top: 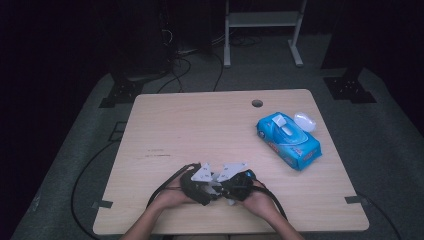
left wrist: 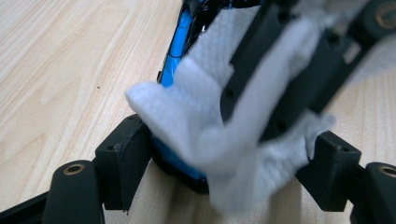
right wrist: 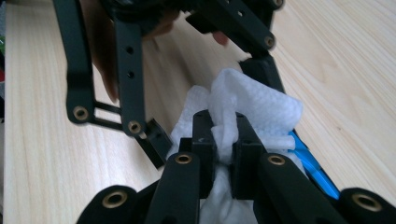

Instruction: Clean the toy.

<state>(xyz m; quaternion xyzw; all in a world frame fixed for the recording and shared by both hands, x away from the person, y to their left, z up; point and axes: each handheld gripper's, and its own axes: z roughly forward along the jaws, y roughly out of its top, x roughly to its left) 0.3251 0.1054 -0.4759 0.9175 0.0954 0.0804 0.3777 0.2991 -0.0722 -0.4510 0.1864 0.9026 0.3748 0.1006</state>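
A white wipe (right wrist: 252,105) is bunched up just above the wooden table (top: 200,130), near its front edge. My right gripper (right wrist: 223,140) is shut on the wipe, its two black jaws pinching a fold. My left gripper (left wrist: 229,161) is open, its jaws spread wide either side of the wipe (left wrist: 187,112) and of the right gripper's jaws. In the high view the left gripper (top: 210,189) and right gripper (top: 227,190) meet tip to tip, with a bit of wipe (top: 231,201) below them. A blue strip (right wrist: 310,165) shows under the wipe; what it is I cannot tell.
A blue pack of wet wipes (top: 289,140) lies at the table's right, with a small white oval object (top: 304,121) just behind it. A cable hole (top: 257,103) sits near the far edge. Black cables trail off the front edge on both sides.
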